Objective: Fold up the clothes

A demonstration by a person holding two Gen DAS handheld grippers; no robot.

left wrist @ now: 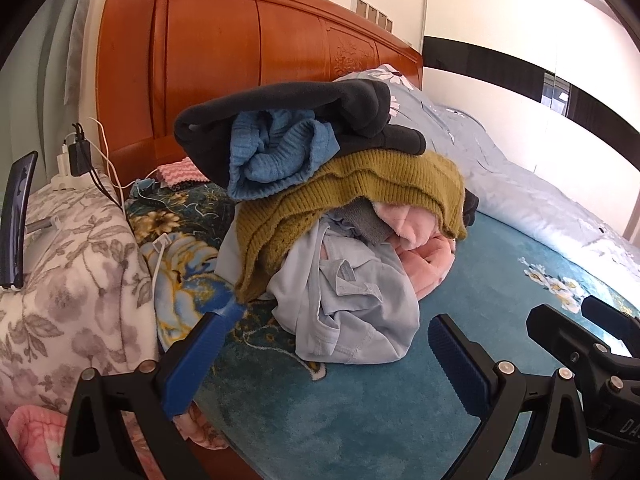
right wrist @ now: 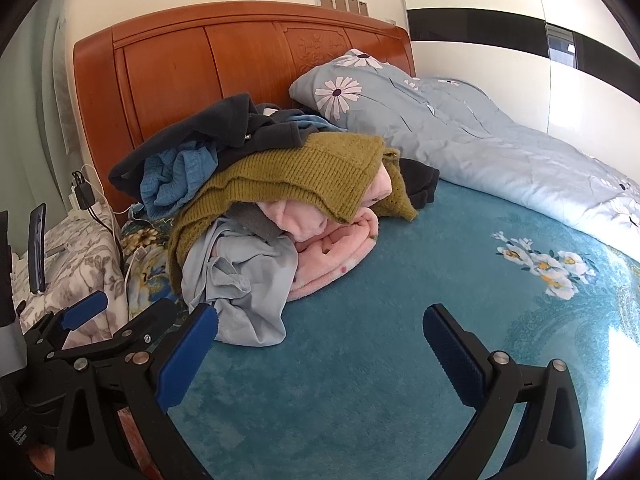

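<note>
Left wrist view: the left gripper hovers low over the teal bedspread with its blue fingers spread wide and nothing between them. Straight ahead sits the heap of unfolded clothes: a dark fleece garment on top, a blue knit tucked under it, an olive knit sweater draped across the middle, a pink fleece piece beneath, and a pale blue shirt spilling out nearest the fingers. The left finger lies just beside the olive sweater's hem. The right gripper's dark frame shows at the right edge.

Right wrist view: the right gripper is likewise spread and empty, over bare bedspread to the right of the heap, near the pale blue shirt. A light blue floral quilt lies bunched along the far side, against the wooden headboard.

No garment is picked or laid out, so the task looks to be at its start: choosing a piece. The next move likely calls for pinching one garment alone, probably the shirt in front, and drawing it clear onto the open bedspread without dragging the pile along.
</note>
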